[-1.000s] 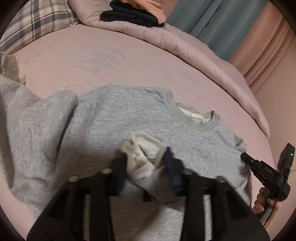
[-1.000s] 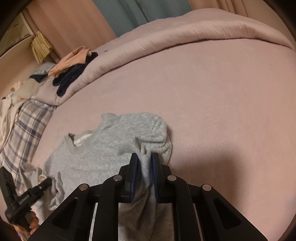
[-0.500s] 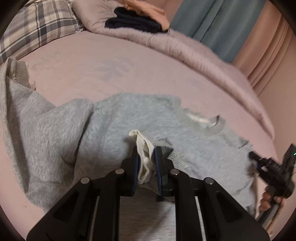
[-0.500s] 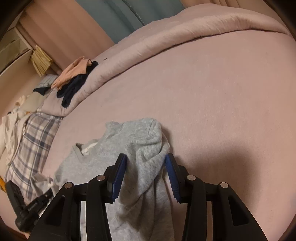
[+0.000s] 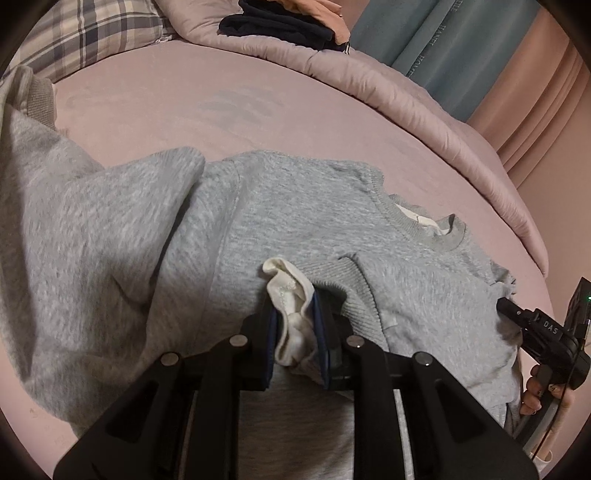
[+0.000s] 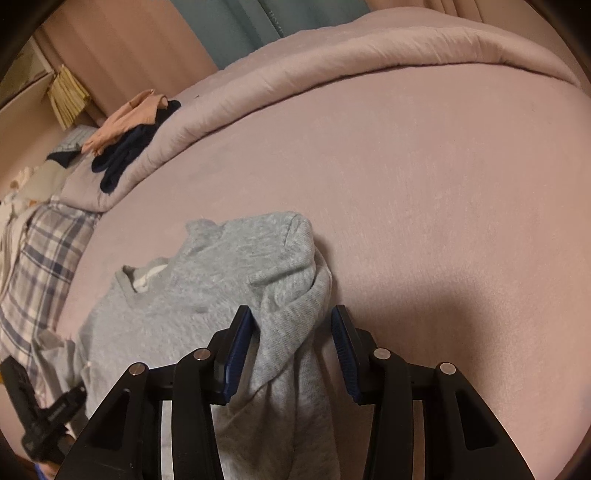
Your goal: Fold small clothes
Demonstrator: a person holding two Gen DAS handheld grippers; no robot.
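left gripper (image 5: 297, 334): jaws opening, pads pinching sweatshirt's white-lined hem | right gripper (image 6: 293, 341): fingers spread, sleeve fold between, unpressed | grey sweatshirt (image 5: 295, 221): one, on pink bed (image 6: 424, 184)

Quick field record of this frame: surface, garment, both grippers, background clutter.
surface: pink bed sheet, quilt bunched at far edge
garment: grey sweatshirt spread flat, collar away from the cameras
left gripper: jaws opening, cuff turned cream side out between the pads
right gripper: open, grey sleeve lying loose between the pads
clutter: dark and peach clothes on the quilt, plaid pillow
fold state: sleeves drawn inward, body not yet folded
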